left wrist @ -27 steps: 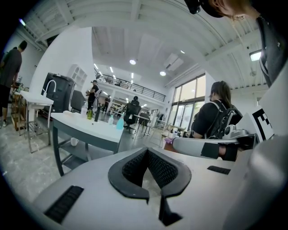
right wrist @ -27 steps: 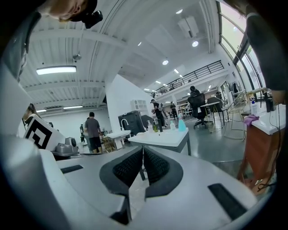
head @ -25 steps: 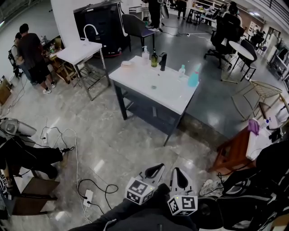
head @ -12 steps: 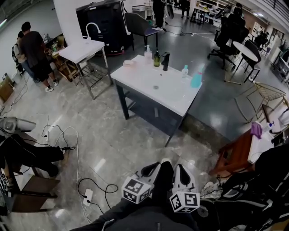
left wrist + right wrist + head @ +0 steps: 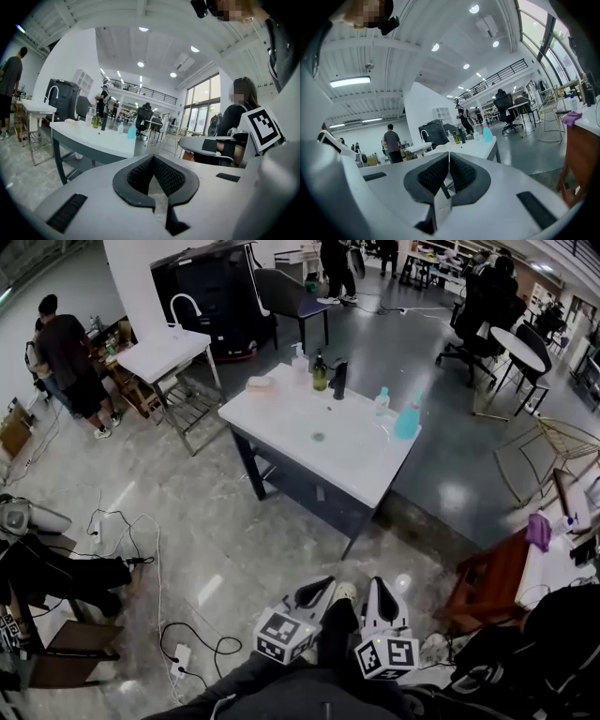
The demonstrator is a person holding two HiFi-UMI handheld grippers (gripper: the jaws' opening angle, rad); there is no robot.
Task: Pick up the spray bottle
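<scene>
Item: spray bottle, teal, upright. It is placed near the far right corner of the white-topped table, beside a small clear bottle.

Further along the table's far edge are set a dark upright fixture, a green bottle, a pump bottle and a pale pad.

Left gripper: it is held low at the bottom of the head view, over the grey floor and well apart from the table. Its jaws are brought together at the tips and nothing is held between them.

Right gripper: it is held just beside the left one and pointed the same way. Its jaws are closed tip to tip and nothing is gripped.

Both grippers are aimed toward the table, and the spray bottle is seen small and distant in each gripper view.

Surroundings: a second white table with a curved tap is placed at upper left. A person is seen standing beside it. Cables are strewn on the floor at lower left.
</scene>
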